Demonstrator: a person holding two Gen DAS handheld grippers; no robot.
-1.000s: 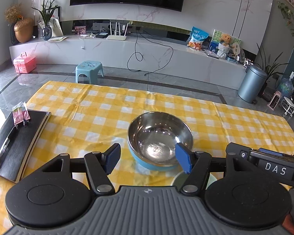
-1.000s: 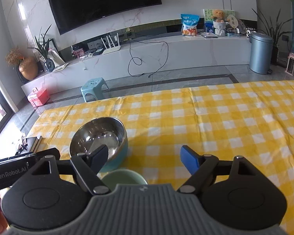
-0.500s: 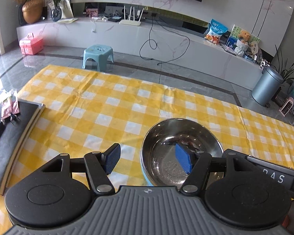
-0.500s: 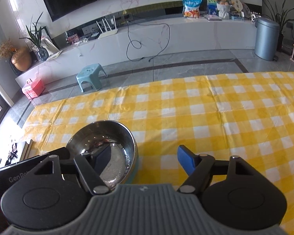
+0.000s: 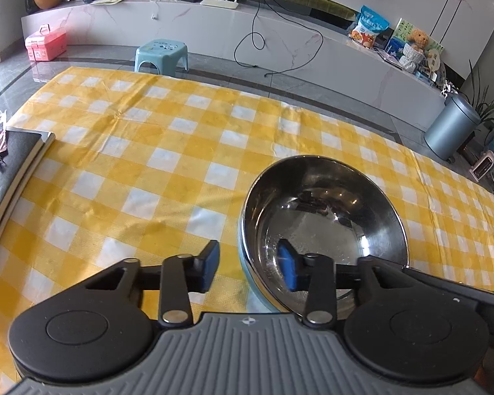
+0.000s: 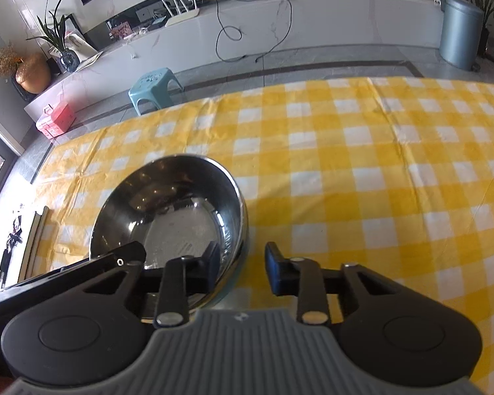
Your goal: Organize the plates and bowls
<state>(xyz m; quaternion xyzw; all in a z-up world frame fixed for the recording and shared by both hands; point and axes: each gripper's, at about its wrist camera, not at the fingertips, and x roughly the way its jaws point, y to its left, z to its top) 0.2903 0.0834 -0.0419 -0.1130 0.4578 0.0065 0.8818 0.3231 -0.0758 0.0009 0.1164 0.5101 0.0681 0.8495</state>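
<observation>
On the yellow checked tablecloth (image 5: 168, 151) a steel bowl (image 5: 326, 210) sits nested in a pale blue bowl (image 5: 247, 273), of which only a sliver of rim and wall shows under the steel one. Both grippers straddle the stack's rim from opposite sides. The left gripper (image 5: 248, 265) has one blue pad inside the steel bowl and the other outside, and its jaws are closing; a gap shows between the outer pad and the wall, so they are not yet pressing. The right gripper (image 6: 242, 270) is likewise placed, one pad inside and one outside, its jaws also closing on the rim, with a clear gap on the outer side (so neither holds anything yet).

By my reckoning the task is in its middle: two bowls are already stacked, and the step in hand is a two-handed pickup of that stack, presumably to carry it to wherever it belongs. No plates appear in either view, so I cannot tell how many pieces are left to sort.

At the left edge of the table lies a dark tray (image 5: 13, 161). Beyond the table are a glossy grey floor, a small blue stool (image 5: 161, 54), a pink box (image 5: 46, 41), a long white marble bench with a router (image 5: 220, 1) and trailing cable, and a grey bin (image 5: 451, 128) beside potted plants.
</observation>
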